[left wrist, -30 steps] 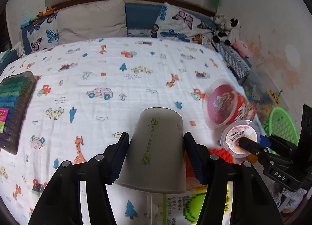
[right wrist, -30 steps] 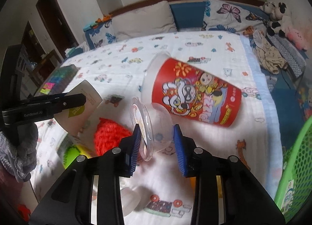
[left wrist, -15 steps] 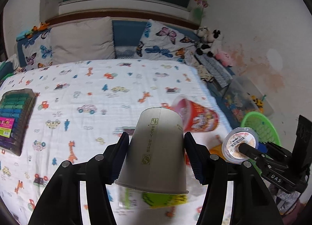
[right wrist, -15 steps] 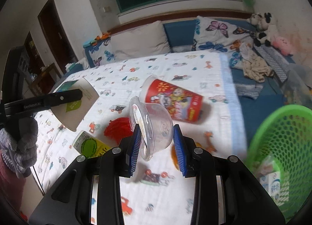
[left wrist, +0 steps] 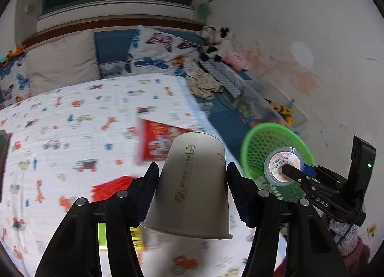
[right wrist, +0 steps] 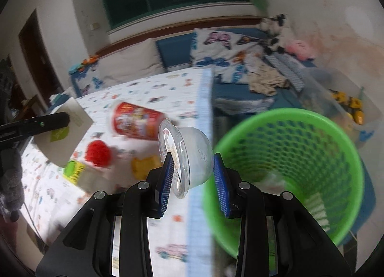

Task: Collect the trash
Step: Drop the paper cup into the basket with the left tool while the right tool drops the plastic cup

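Left wrist view: the left tool (left wrist: 192, 190) pinches an upturned grey paper cup (left wrist: 192, 185) above the bed (left wrist: 72, 120), while the right tool (right wrist: 193, 176) clamps a clear plastic tub (right wrist: 189, 154) beside the green mesh basket (right wrist: 300, 156).

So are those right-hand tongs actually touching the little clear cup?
Touching. The right wrist view shows the right tongs with both blue pads pressed against the clear plastic cup, carrying it.

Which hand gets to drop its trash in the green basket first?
Probably the right. The right gripper holds the clear plastic cup next to the green basket. The left gripper, gripping the paper cup, looks farther away.
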